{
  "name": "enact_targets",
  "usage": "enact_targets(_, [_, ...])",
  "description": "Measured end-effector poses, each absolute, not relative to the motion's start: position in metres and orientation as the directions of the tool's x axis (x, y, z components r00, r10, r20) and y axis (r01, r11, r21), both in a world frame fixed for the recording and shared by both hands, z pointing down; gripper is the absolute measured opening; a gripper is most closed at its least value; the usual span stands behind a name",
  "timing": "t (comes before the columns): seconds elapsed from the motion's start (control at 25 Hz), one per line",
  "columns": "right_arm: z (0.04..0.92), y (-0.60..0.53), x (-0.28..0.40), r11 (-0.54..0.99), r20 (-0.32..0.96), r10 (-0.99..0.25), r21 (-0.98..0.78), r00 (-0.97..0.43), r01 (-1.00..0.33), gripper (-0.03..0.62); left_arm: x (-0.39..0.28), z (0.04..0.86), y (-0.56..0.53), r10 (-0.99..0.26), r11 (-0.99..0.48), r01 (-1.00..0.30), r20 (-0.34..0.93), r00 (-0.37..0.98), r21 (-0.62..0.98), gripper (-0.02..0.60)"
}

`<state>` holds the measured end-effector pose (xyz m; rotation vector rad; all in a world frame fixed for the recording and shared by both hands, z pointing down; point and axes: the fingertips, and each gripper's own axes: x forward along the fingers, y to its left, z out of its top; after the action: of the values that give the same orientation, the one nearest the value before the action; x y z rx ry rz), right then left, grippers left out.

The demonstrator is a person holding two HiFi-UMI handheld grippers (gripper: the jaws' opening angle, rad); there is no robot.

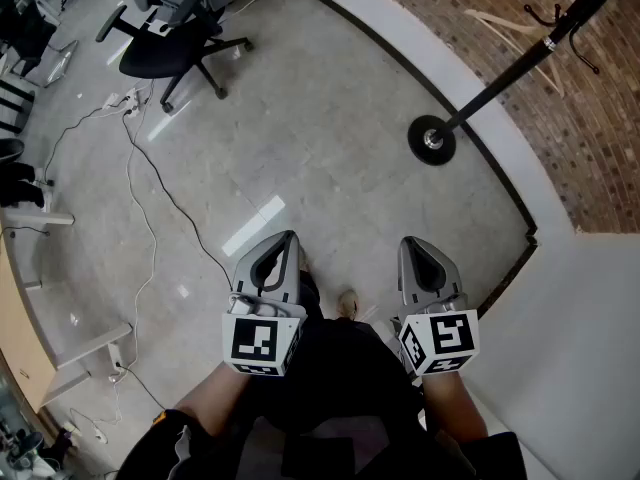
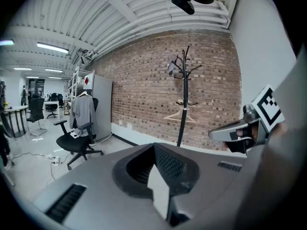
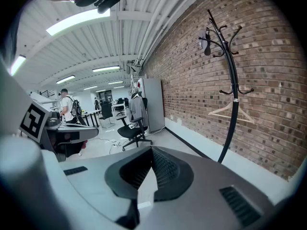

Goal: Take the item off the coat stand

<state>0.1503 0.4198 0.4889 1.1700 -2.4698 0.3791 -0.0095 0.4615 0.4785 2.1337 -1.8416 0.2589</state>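
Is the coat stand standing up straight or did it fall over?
Upright. The coat stand has its round base flat on the floor, and its pole rises straight beside the brick wall.

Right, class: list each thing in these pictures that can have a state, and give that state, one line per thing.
left gripper: shut, empty.
right gripper: shut, empty.
coat stand: upright on its round base by the brick wall.
dark item: hanging on a top hook, not yet taken off.
wooden hanger: hanging on a lower hook, bare.
office chair: upright, nobody seated.
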Motion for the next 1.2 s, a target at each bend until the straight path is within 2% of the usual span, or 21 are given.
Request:
enact_targets(0.24, [0.471, 0.387, 0.070, 0.593, 0.428, -0.706, -0.080, -0.565, -0.801, 0.014, -0.099, 0.445, 0.426, -0.950, -0.131, -0.983, 0.267, 0.163, 0.131, 0.025])
enact_targets(0.4, [0.440, 0.353, 0.038, 0.562, 0.396, -0.742, -0.074, -0.541, -0.824, 0.014, -0.135, 0.424, 0.392, -0.939, -0.182, -0.979, 0.277, 0.202, 0.095, 0.025])
enact_targets(0.84, [0.432, 0.271, 0.012, 0.550, 0.371, -0.762, -0.061, -0.530, -0.833, 0.014, -0.157, 0.412, 0.307, -0.948, -0.193, -0.973, 0.231, 0.219, 0.130, 0.025])
enact_targets(1.2, [0.424, 0.109, 0.027, 0.491, 0.306, -0.814, -0.093, -0.494, -0.866, 0.014, -0.162, 0.403, 0.154, -0.945, -0.212, -0.976, 0.243, 0.220, 0.057, 0.025])
